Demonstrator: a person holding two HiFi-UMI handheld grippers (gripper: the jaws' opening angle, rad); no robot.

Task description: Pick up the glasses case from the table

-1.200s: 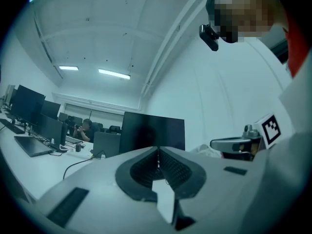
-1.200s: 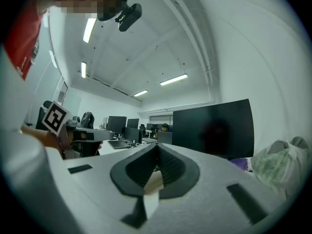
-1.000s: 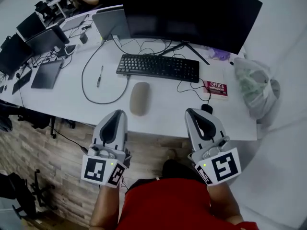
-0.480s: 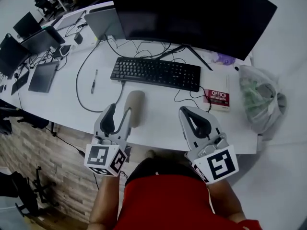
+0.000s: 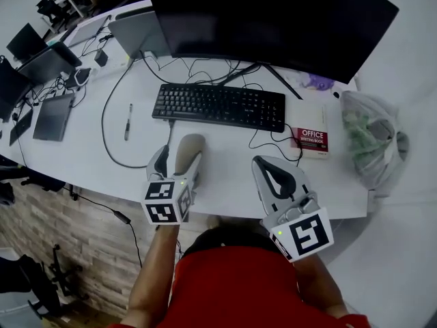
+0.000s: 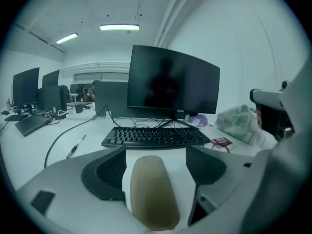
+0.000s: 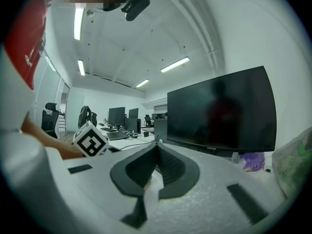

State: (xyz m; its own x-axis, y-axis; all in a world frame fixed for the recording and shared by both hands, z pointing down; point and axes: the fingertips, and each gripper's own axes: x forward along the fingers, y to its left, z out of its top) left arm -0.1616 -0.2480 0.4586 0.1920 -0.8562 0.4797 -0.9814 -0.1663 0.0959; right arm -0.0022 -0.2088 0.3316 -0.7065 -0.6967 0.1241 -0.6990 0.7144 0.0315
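The glasses case (image 5: 189, 149), an oblong beige shell, lies on the white table (image 5: 225, 183) just in front of the keyboard. My left gripper (image 5: 179, 162) reaches over the table's near edge, and its jaws are opening, one on each side of the case. In the left gripper view the case (image 6: 151, 191) lies lengthwise between the dark pads (image 6: 111, 172) of the left gripper (image 6: 156, 164), with a gap on both sides. My right gripper (image 5: 265, 164) hovers to the right of the case, over the front edge, jaws together and empty; the right gripper (image 7: 157, 147) shows its pads meeting at the tip.
A black keyboard (image 5: 218, 106) and a big dark monitor (image 5: 273, 19) stand behind the case. A red-and-white book (image 5: 311, 141) and a plastic bag (image 5: 369, 139) lie at the right. A pen (image 5: 128, 120) and cables lie at the left, with laptops farther off.
My left gripper has moved forward and down from in front of the table to the case, and its jaws have parted around it. The right gripper has shifted a little forward.
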